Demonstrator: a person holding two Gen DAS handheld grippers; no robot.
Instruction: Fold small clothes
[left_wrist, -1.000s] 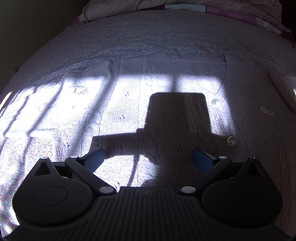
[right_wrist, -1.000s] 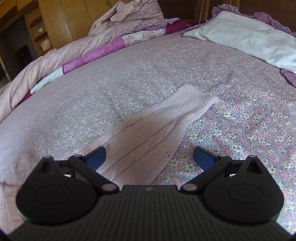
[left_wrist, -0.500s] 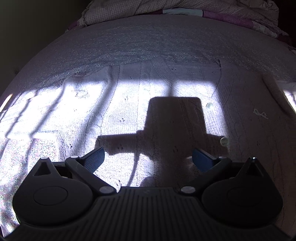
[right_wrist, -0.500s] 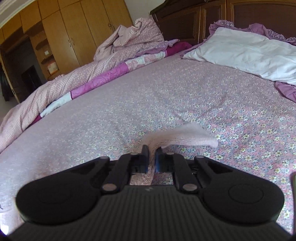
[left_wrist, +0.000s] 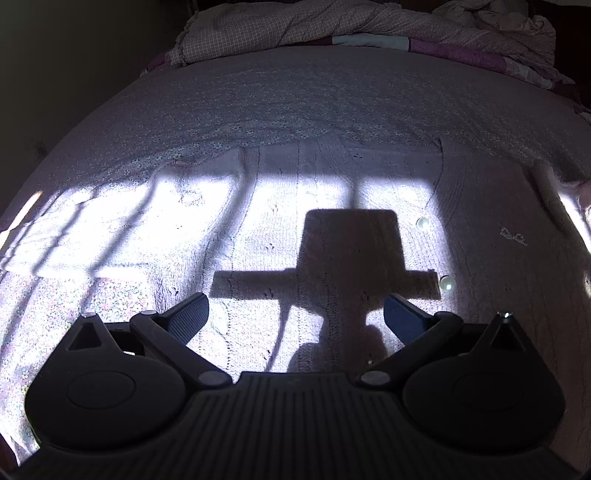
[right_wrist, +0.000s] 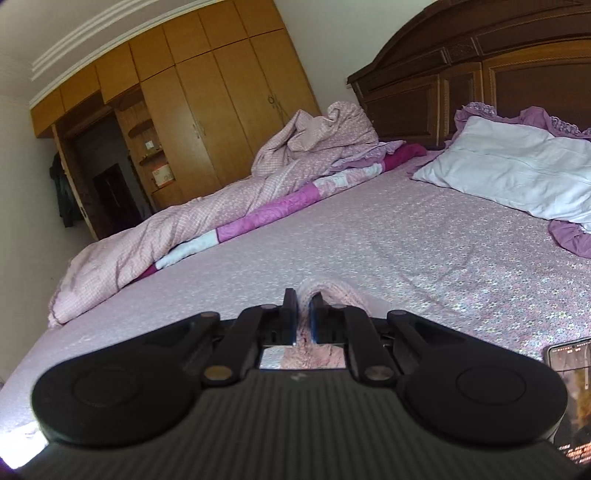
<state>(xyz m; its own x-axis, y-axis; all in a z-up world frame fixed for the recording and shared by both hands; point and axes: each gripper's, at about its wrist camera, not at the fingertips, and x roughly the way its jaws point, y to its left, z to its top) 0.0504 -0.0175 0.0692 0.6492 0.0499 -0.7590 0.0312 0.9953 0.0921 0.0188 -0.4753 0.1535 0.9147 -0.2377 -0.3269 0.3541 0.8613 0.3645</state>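
Note:
A pale pink knitted cardigan (left_wrist: 266, 236) with pearl buttons (left_wrist: 422, 222) lies flat on the floral bedsheet, half in sunlight. My left gripper (left_wrist: 295, 314) is open and empty, hovering just above the cardigan's body, and casts its shadow on it. My right gripper (right_wrist: 303, 314) is shut on the cardigan's pink sleeve (right_wrist: 332, 291) and holds it lifted off the bed; the sleeve drapes over the fingers and down behind them.
A rumpled pink checked quilt (right_wrist: 221, 221) lies along the far side of the bed (right_wrist: 406, 240). A white pillow (right_wrist: 517, 177) rests by the dark headboard. A phone (right_wrist: 569, 387) lies at the right edge. Wooden wardrobes stand behind.
My right gripper closed on the sleeve and has lifted it, tilting upward. My left gripper stayed open and drifted slightly over the cardigan.

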